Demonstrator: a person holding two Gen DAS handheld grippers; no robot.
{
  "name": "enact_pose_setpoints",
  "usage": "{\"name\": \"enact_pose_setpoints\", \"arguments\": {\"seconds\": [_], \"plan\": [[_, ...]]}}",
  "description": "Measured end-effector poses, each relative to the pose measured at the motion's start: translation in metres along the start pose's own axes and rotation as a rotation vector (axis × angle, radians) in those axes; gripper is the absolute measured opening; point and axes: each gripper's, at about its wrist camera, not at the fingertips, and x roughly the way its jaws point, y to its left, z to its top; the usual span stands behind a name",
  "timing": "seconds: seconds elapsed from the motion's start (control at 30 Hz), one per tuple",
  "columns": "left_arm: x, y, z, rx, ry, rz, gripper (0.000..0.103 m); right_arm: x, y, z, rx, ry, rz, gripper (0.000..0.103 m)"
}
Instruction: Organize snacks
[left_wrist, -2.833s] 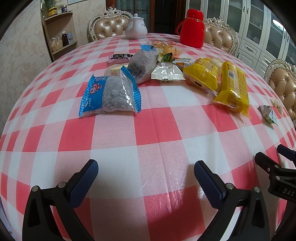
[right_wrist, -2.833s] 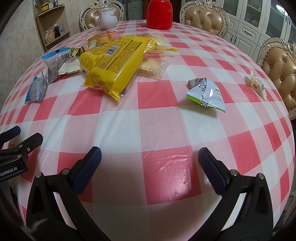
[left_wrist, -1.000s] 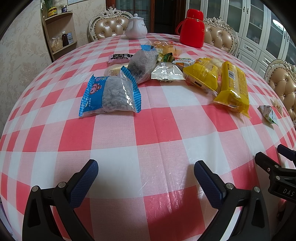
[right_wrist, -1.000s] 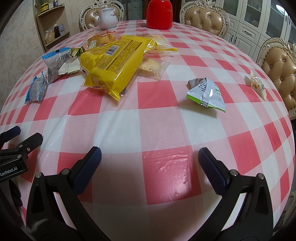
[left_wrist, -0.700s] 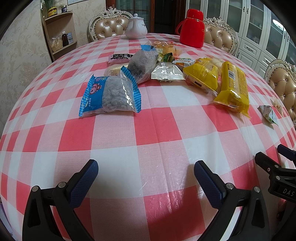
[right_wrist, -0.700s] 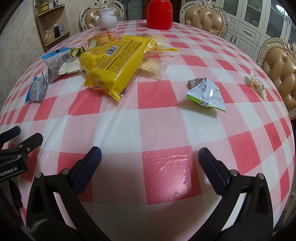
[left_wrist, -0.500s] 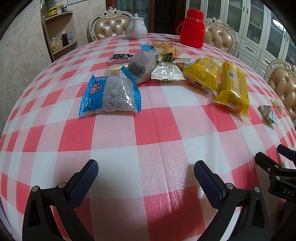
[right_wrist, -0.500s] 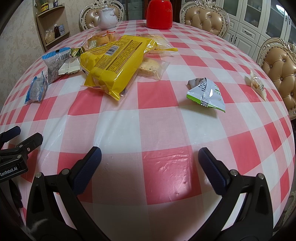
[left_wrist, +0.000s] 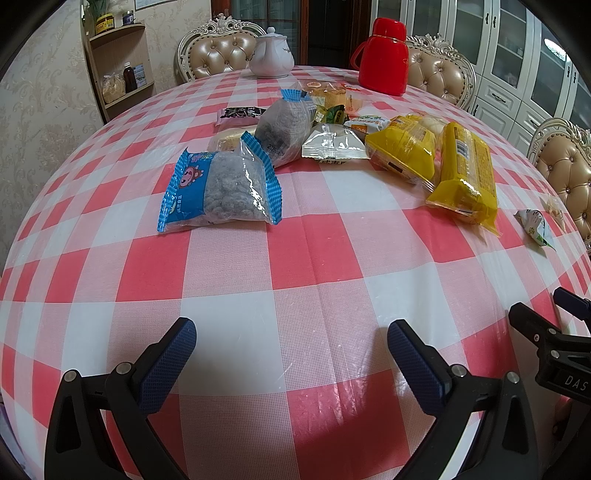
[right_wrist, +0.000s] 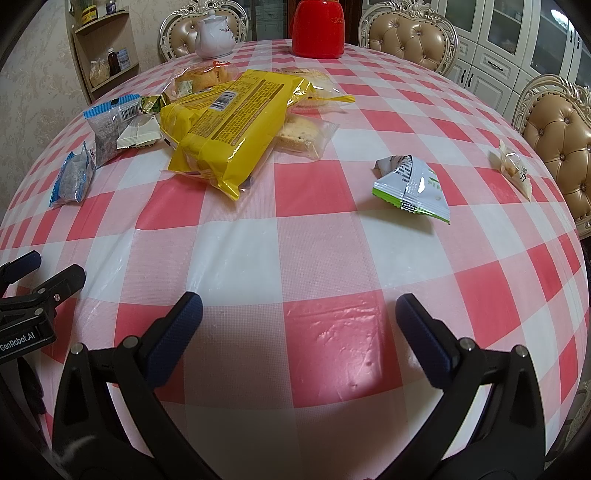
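Observation:
Snack packs lie scattered on a red-and-white checked tablecloth (left_wrist: 303, 251). A blue-edged bag of grey snacks (left_wrist: 221, 188) sits nearest my left gripper (left_wrist: 291, 339), which stands open and empty above the near table edge. Behind it lie a second clear bag (left_wrist: 284, 129), a silver pack (left_wrist: 332, 146) and two yellow packs (left_wrist: 465, 166). My right gripper (right_wrist: 299, 314) is open and empty too. Ahead of it lie the long yellow pack (right_wrist: 236, 122), a green-and-white pack (right_wrist: 413, 184) and a small wrapped sweet (right_wrist: 511, 168) at the far right.
A red thermos (left_wrist: 384, 57) and a white teapot (left_wrist: 271, 55) stand at the table's far side. Padded chairs (right_wrist: 554, 136) ring the table. A corner shelf (left_wrist: 118, 66) is at the left and white cabinets (left_wrist: 517, 55) at the right. Each gripper shows at the other view's edge.

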Motion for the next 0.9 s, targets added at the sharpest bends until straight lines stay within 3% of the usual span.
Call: {"name": "enact_pose_setpoints", "arguments": {"seconds": [0.23,0.33,0.4,0.47,0.57,0.67,0.9], "plan": [[0.001,0.001,0.002,0.011,0.019,-0.006,0.103,0.000,0.000,0.000,-0.012,0.004,0.006,0.103],[0.003,-0.001,0.005,0.031,0.030,-0.024,0.103,0.001,-0.003,0.004,-0.066,0.065,0.052,0.103],[0.002,-0.001,0.005,0.035,0.027,-0.026,0.103,0.000,-0.016,0.005,-0.037,0.058,0.071,0.103],[0.002,-0.002,0.005,0.042,0.026,-0.029,0.103,-0.010,-0.040,0.004,0.019,0.012,0.089,0.103],[-0.001,-0.010,0.000,0.077,0.026,-0.062,0.103,-0.024,-0.079,0.000,0.088,-0.081,-0.007,0.103],[-0.007,-0.023,-0.002,0.084,0.011,-0.133,0.103,-0.034,-0.129,0.004,0.171,-0.110,-0.008,0.103],[-0.018,-0.073,-0.001,0.146,-0.024,-0.221,0.103,-0.022,-0.242,0.051,0.335,-0.162,-0.069,0.103]]}}
